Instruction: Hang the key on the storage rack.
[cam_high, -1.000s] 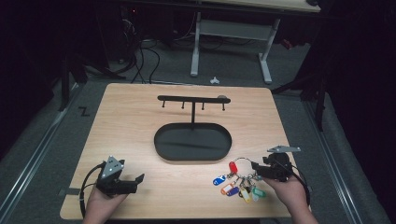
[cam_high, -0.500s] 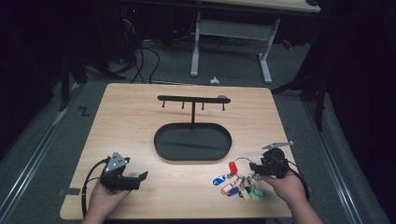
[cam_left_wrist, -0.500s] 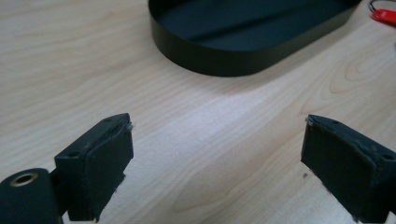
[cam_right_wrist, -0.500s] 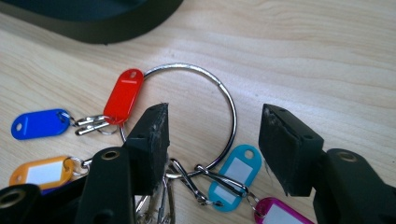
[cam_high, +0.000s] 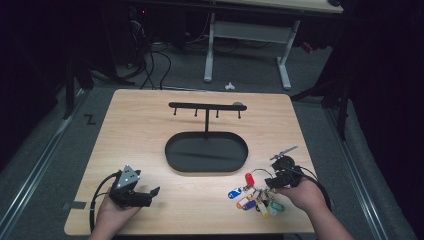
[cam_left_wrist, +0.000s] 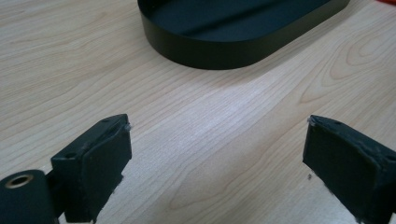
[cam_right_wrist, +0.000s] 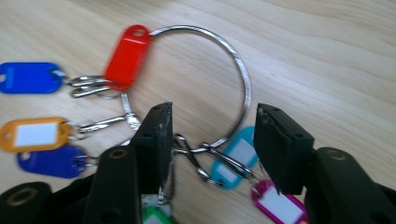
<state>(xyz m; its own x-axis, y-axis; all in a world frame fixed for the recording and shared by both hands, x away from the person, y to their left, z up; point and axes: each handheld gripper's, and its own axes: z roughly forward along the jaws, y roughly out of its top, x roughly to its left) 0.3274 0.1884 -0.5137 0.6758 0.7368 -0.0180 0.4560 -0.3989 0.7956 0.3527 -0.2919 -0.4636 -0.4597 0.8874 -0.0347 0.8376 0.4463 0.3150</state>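
Steel key ring — right claw closer.

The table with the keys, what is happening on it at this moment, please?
A person holds one gripper in each hand at a wooden table. The right gripper is open and lowered over a metal key ring with coloured tags, its jaws either side of the ring's lower part, not closed on it. The left gripper is open over bare wood. A black stand with hooks and its oval tray carry nothing.
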